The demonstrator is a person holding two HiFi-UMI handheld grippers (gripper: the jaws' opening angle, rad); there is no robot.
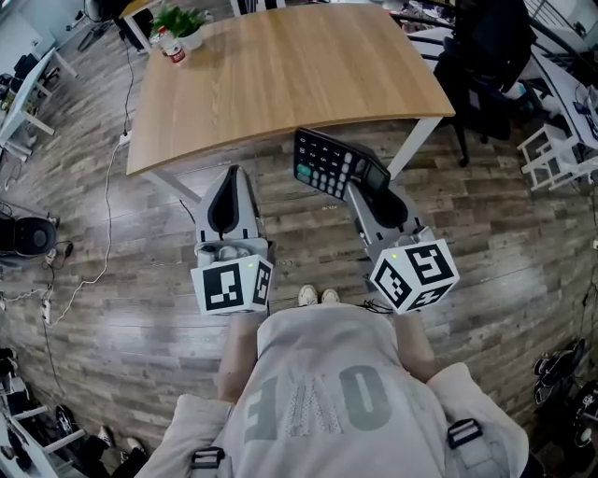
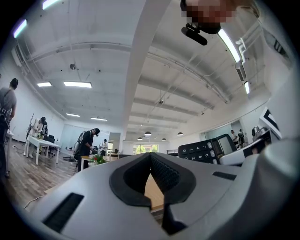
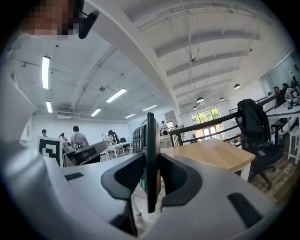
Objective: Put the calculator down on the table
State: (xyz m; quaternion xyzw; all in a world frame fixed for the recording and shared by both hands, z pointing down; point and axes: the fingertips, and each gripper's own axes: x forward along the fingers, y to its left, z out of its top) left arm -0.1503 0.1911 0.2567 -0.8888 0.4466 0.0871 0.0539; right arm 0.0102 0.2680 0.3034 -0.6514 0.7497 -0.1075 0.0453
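A black calculator (image 1: 332, 163) with grey keys hangs in the air just in front of the wooden table's (image 1: 280, 65) near edge. My right gripper (image 1: 371, 189) is shut on its near end. In the right gripper view the calculator (image 3: 151, 140) stands on edge between the two pads, keys facing left, and the table (image 3: 211, 152) lies beyond it to the right. My left gripper (image 1: 233, 174) hovers to the left at about the same distance from the table, jaws together and holding nothing. The left gripper view shows the calculator (image 2: 206, 150) off to its right.
A potted plant (image 1: 182, 21) and a small bottle (image 1: 175, 51) stand at the table's far left corner. A black chair with a jacket (image 1: 486, 56) is at the table's right. Cables (image 1: 103, 215) run over the wooden floor at left. Several people stand in the background.
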